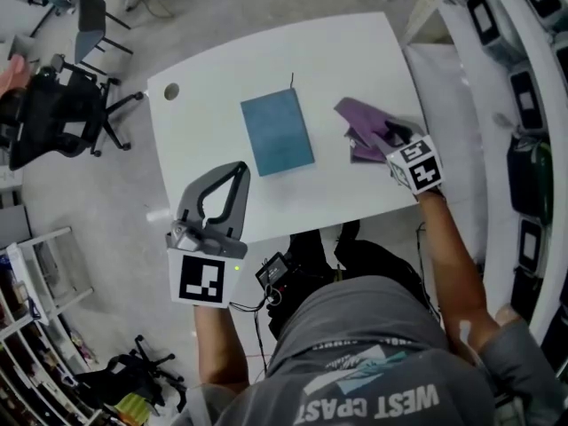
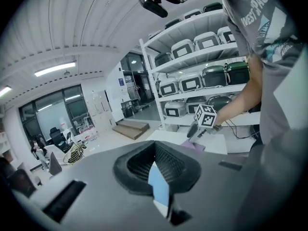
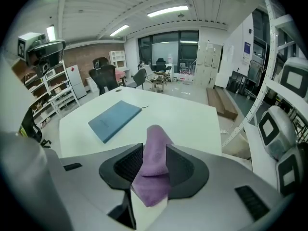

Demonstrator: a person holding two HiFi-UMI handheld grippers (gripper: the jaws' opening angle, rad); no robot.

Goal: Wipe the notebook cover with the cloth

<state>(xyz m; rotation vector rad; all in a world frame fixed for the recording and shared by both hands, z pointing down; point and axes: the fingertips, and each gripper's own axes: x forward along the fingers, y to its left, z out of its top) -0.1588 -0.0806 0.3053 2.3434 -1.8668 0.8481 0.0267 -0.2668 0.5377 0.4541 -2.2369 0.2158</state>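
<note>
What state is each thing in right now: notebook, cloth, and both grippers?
notebook: closed, lying flat on the table, nothing on it.
right gripper: fingers apart, not clamped.
cloth: bunched up on the table right of the notebook, a fold standing between the right gripper's fingers.
left gripper: closed, holding nothing.

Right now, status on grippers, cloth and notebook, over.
Left gripper shut, empty. Right gripper open, cloth loose between jaws. Notebook flat, bare, left of cloth. Nothing between them.
</note>
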